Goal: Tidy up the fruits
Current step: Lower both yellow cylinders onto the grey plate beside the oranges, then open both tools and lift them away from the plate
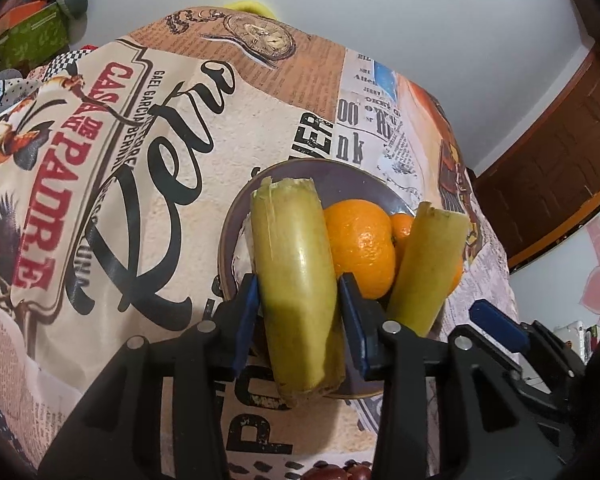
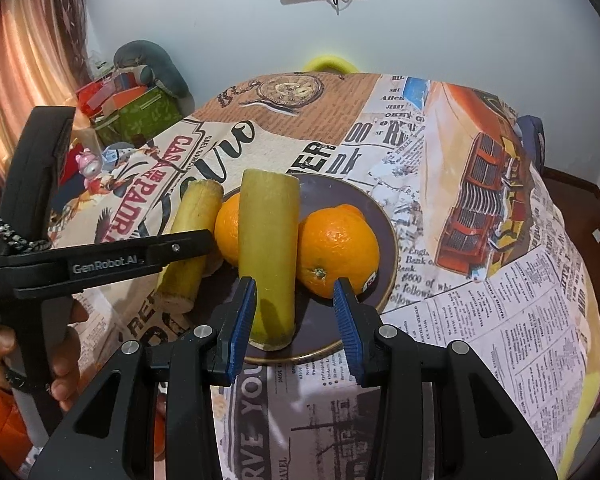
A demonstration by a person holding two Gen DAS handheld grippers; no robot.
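Two yellow-green stalks (image 2: 266,256) and (image 1: 296,280) are over the plate (image 2: 384,264), beside two oranges (image 2: 338,250). The left gripper (image 1: 300,308) has its jaws closed on one stalk. The right gripper (image 2: 296,312) stands part open: only its left pad touches the other stalk, with a gap to the right pad. The left tool reads "GenRobot.AI". The tablecloth (image 2: 520,320) shows "CASA DE PADRE" and newsprint. A hand (image 2: 66,344) holds the left tool.

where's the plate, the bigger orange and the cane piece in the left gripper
plate (image 2: 386,236), right wrist view, bare right rim
bigger orange (image 2: 338,250), right wrist view, middle of peel
cane piece (image 1: 298,276), left wrist view, mid-length of stalk
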